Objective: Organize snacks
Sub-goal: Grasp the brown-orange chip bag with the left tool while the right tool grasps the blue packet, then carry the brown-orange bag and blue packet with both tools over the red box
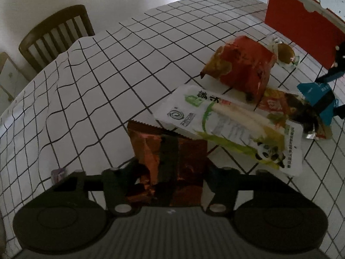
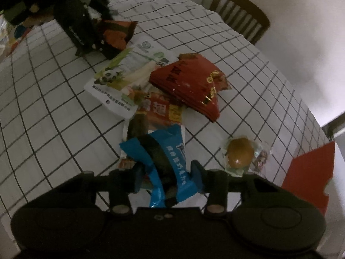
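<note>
Two handheld grippers work over a table covered with a white grid-pattern cloth [image 1: 120,69]. A loose pile of snack packets lies on the cloth.

Left gripper [image 1: 170,164]: its jaws are partly closed around an orange-and-dark snack packet [image 1: 170,155]. Both fingers stand against the packet's side edges, and the packet runs up between them. Its serrated top edge tucks under the white bamboo-shoot packet [image 1: 217,125].

Right gripper [image 2: 167,172]: its jaws are narrow and clamp a blue snack packet [image 2: 170,151]. The packet is pinched and creased between the two fingers. It lies over the near end of an orange noodle-style packet [image 2: 159,110].

Positions of the remaining items:
- The white bamboo-shoot packet lies flat in the middle of the pile, partly over the orange noodle-style packet.
- A red foil packet [image 2: 189,82] rests on top of the pile, tilted, beside the white packet.
- A clear-wrapped brown egg-shaped snack [image 2: 240,155] lies apart from the pile, just beside the right gripper's finger.
- A red cardboard box [image 1: 301,28] stands open at the far edge of the table.
- A wooden slat-back chair [image 1: 56,36] stands at the table's far side.

The left gripper and its packet also appear at the upper left of the right wrist view.
</note>
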`<state>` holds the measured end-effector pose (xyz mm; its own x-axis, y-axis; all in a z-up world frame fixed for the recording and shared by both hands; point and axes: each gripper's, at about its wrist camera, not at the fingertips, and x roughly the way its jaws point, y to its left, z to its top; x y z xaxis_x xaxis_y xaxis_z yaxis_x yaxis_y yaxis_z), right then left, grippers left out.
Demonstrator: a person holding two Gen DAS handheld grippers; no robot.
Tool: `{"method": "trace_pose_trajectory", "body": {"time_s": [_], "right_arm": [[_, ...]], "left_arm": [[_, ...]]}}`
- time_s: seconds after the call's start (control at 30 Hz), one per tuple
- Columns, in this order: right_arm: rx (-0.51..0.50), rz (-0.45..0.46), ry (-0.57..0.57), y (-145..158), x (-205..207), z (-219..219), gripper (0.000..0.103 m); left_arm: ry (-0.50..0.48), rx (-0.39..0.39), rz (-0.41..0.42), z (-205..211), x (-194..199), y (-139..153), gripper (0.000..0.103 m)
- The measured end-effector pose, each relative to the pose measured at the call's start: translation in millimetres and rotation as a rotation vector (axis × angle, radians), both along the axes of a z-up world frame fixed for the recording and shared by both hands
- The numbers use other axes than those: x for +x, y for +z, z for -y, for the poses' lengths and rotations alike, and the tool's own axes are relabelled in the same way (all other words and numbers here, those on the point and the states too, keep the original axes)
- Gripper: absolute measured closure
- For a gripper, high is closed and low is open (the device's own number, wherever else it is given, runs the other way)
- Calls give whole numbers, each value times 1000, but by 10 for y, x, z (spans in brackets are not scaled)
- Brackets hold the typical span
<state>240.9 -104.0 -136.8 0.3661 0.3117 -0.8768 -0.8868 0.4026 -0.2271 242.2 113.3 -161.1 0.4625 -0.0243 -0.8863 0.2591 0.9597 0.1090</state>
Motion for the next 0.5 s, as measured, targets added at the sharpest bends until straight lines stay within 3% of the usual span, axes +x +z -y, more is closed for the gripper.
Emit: {"method": "trace_pose_trajectory", "body": {"time_s": [0.3,0.5], "right_arm": [[138,-2,-237,125,-63,176,68],[183,5,-311,236,-155,260,68]], "left_arm": [[148,-46,1,-52,-63,76,53],[203,-67,19,-20,-190,216,53]]}}
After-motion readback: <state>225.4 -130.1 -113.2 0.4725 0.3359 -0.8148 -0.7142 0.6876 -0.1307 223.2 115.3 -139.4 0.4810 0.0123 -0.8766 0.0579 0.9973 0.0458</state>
